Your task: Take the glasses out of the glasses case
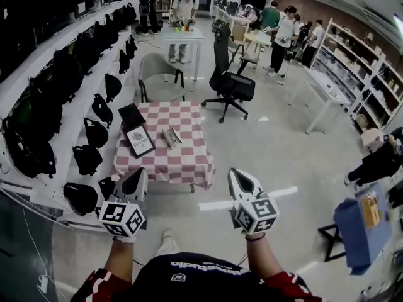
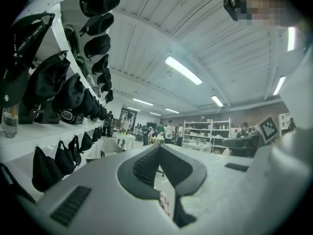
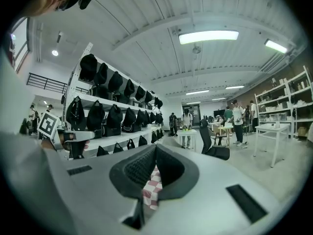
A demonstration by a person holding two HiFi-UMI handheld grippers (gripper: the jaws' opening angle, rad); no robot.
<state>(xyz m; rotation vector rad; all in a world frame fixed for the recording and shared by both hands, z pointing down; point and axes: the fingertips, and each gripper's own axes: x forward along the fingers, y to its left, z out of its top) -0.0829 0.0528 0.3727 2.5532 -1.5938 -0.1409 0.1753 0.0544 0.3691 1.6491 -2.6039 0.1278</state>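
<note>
Glasses case (image 1: 171, 136) on checkered table (image 1: 189, 162), contents too small to tell; framed card (image 1: 140, 140) alongside; left gripper (image 1: 140, 176), right gripper (image 1: 237, 176) both clenched, empty, short of table

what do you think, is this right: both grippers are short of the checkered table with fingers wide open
Not open: the left gripper and right gripper have their fingers shut, empty, as each gripper view shows. Both are indeed short of the checkered table.

The person wore a dark shirt (image 1: 189, 279) with white print and red sleeves (image 1: 94, 284). The left gripper (image 1: 140, 176) and right gripper (image 1: 238, 176) were grey, with black pads (image 3: 139, 168) and black-and-white marker cubes (image 1: 123, 219).
</note>
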